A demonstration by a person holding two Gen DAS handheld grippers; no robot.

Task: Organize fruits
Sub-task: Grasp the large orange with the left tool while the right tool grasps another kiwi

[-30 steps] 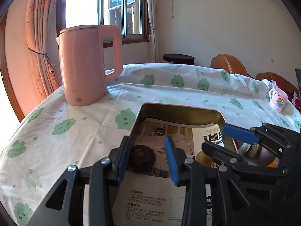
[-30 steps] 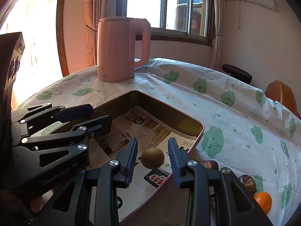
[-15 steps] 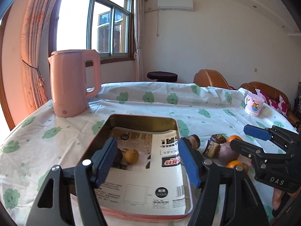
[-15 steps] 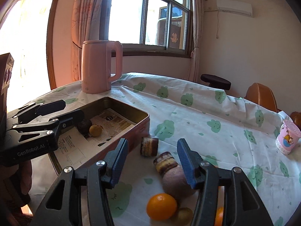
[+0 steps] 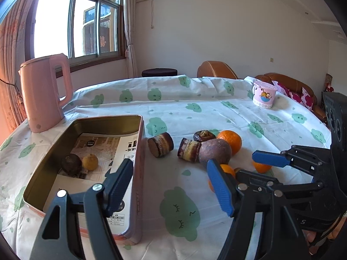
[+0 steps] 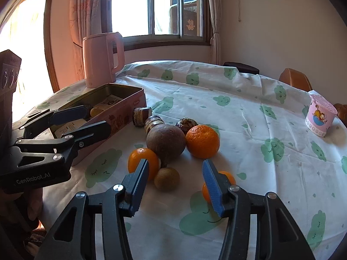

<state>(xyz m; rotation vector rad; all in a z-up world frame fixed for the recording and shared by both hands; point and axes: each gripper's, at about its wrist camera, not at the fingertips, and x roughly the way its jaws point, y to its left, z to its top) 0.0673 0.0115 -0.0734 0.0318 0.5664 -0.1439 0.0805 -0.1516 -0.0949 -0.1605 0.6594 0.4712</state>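
A pink tin (image 5: 138, 151) lined with printed paper holds a dark round fruit (image 5: 71, 164) and a yellow fruit (image 5: 90, 162). To its right on the tablecloth lie a big purple-brown fruit (image 6: 166, 142), three oranges (image 6: 202, 140) and several small brown layered pieces (image 6: 141, 116). My right gripper (image 6: 175, 179) hovers low over the near side of this pile. Its jaws are closing around a small brown-green fruit (image 6: 167, 178), and the pads are not touching it. My left gripper (image 5: 169, 182) is beside the tin's right wall, jaws opening with nothing between them.
A pink kettle (image 5: 43, 95) stands behind the tin at the far left. A pink cartoon cup (image 5: 263, 96) sits at the far right of the table. Brown chairs (image 5: 216, 70) stand beyond the table's far edge, and a window is behind the kettle.
Both grippers have left the tin and swung right toward the fruit pile. The dark fruit and the yellow fruit they were shut on now lie in the tin. The left jaws have widened.
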